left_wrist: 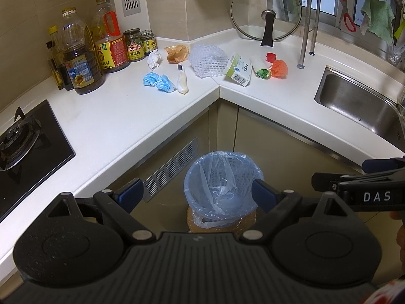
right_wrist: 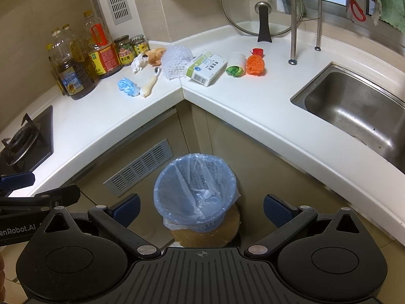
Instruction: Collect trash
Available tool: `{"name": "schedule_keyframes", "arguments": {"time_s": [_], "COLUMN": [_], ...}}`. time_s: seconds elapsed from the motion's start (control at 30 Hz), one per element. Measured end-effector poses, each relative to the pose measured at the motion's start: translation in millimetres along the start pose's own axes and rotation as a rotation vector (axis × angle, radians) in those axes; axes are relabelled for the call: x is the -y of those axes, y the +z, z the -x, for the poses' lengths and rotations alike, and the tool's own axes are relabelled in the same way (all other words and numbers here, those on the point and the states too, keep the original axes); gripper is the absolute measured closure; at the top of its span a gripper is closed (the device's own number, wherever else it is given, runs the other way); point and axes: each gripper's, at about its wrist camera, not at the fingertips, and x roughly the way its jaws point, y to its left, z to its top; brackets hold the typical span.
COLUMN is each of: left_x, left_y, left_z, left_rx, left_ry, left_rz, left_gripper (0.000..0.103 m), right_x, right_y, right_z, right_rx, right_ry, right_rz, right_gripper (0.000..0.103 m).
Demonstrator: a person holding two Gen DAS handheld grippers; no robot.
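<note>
Trash lies in the counter corner: a white tissue (left_wrist: 154,59), an orange wrapper (left_wrist: 176,53), a blue mask (left_wrist: 159,82), a white foam net (left_wrist: 207,60), a green-white box (left_wrist: 238,69), a rolled wrapper (left_wrist: 260,67) and an orange net (left_wrist: 279,69). They also show in the right wrist view, with the box (right_wrist: 206,68) in the middle. A blue-lined bin (left_wrist: 222,185) (right_wrist: 195,192) stands on the floor below. My left gripper (left_wrist: 197,193) and right gripper (right_wrist: 201,209) are open, empty, hovering above the bin.
Oil bottles and jars (left_wrist: 101,48) stand at the back left. A gas stove (left_wrist: 22,141) is at the left, a steel sink (left_wrist: 359,103) at the right. A glass lid (left_wrist: 265,17) leans on the wall. A white peeler-like tool (left_wrist: 182,81) lies by the mask.
</note>
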Motion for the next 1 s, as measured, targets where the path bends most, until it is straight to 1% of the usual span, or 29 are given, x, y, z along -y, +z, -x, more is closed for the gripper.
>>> {"name": "schedule_keyframes", "arguments": {"time_s": [0.23, 0.53, 0.7, 0.87, 1.0], "left_x": [-9, -19, -27, -43, -57], "left_y": [6, 16, 21, 33, 45], "left_z": [-1, -16, -27, -44, -60], "left_rx": [-0.005, -0.011, -0.007, -0.007, -0.002], "left_ry": [-0.001, 0.003, 0.01, 0.02, 0.034], "left_rz": [0.007, 0.015, 0.028, 0.045, 0.052], "left_gripper": [0.011, 0.012, 0.012, 0.011, 0.011], "right_x": [-1, -2, 11, 26, 38], "right_y": [1, 9, 20, 32, 45], "right_z": [-5, -15, -29, -45, -60], "right_rx": [-0.007, -0.008, 0.001, -0.012, -0.006], "right_ry": [0.001, 0.009, 0.032, 0.049, 0.061], "right_rz": [-0.001, -0.023, -0.08, -0.137, -0.225], "right_gripper": [0.0, 0.0, 0.0, 0.0, 0.0]}}
